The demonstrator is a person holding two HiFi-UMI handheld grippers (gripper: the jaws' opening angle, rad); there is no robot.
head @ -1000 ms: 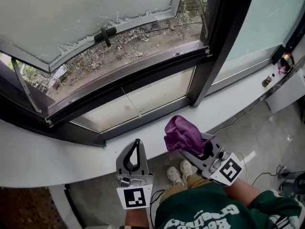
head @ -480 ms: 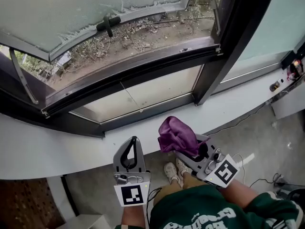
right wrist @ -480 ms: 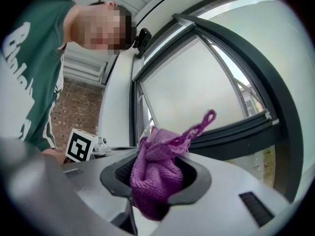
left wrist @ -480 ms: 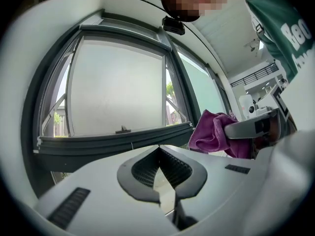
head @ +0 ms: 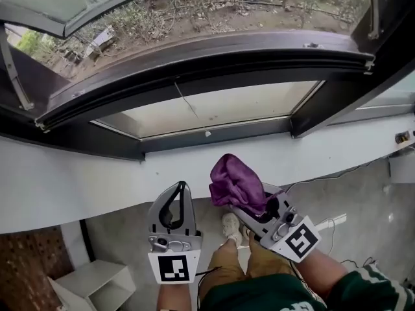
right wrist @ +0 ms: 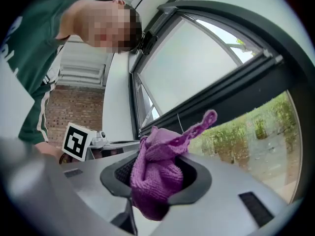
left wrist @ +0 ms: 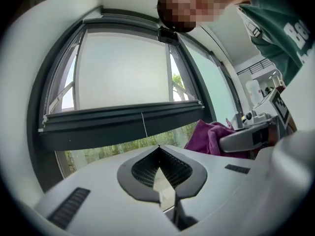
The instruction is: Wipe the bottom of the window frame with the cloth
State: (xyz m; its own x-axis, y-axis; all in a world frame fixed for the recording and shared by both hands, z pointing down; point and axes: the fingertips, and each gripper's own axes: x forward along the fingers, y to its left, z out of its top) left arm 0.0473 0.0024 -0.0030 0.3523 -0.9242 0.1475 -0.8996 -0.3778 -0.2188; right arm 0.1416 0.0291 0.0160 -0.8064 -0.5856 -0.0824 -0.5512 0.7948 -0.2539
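While the right tongs (right wrist: 158, 180) clamp the bunched purple cloth (head: 237, 181) at lower centre, the left tongs (head: 183, 188) beside them sit closed on nothing, both below the white sill (head: 78, 173) and dark window frame (head: 214, 58)

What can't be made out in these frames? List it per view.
Head view: the purple knitted cloth covers the jaw tips of the right tool.
Head view: the top edge cuts off the opened frosted window sash.
Head view: the small fitting on the white sill, far right, is too small to identify.
Left gripper view: the right tool's body hides part of the cloth.
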